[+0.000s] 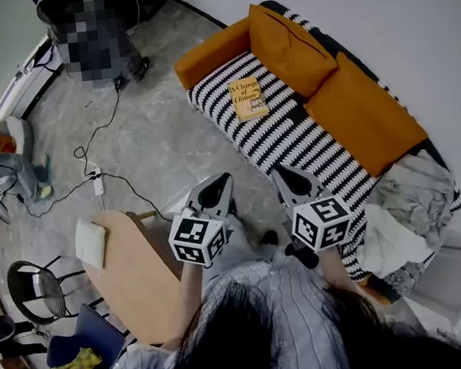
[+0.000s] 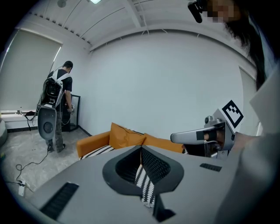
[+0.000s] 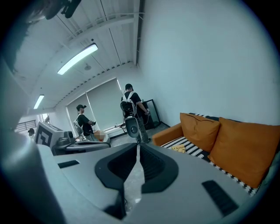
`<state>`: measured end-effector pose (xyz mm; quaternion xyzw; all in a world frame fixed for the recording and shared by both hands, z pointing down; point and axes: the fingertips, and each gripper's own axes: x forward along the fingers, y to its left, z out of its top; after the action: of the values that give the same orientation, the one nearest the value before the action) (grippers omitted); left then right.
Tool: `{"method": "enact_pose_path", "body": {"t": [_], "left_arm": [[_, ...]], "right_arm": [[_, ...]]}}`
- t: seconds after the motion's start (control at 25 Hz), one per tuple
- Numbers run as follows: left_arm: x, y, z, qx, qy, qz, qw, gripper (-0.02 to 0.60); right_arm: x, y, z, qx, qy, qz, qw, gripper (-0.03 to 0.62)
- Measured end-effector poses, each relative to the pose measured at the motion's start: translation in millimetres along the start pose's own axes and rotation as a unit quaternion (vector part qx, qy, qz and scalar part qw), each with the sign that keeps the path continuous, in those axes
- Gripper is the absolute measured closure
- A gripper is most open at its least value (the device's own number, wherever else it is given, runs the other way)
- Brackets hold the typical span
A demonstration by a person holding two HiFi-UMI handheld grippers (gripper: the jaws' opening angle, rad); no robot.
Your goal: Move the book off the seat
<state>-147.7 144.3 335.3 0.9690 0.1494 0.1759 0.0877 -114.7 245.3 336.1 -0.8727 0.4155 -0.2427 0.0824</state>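
A yellow book lies flat on the black-and-white striped seat of the sofa, near its left arm; it shows small in the right gripper view as the book. My left gripper and right gripper hang side by side above the floor, short of the sofa's front edge and well clear of the book. Both are shut with nothing between their jaws. The left gripper points at the sofa's orange cushions, and the right gripper points toward the room.
Orange cushions line the sofa back and crumpled cloth fills its right end. A wooden table stands at my left, with a chair beyond. A cable and power strip lie on the floor. A person stands far back.
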Motion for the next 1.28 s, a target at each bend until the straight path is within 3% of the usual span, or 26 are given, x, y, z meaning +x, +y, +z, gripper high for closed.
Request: {"method": "enact_pose_path", "body": {"t": [0.8,1.28], "left_arm": [[71,152,48,-0.004,0.017,-0.049,0.9986,0.569],[81,216,49,-0.002,0.031,-0.073,0.9968,0.569]], "right_arm": [[155,2,43,0.009,0.036,-0.048,0.998,0.562],[208,18,45,0.017,0.045,-0.073,0.996,0.562]]}}
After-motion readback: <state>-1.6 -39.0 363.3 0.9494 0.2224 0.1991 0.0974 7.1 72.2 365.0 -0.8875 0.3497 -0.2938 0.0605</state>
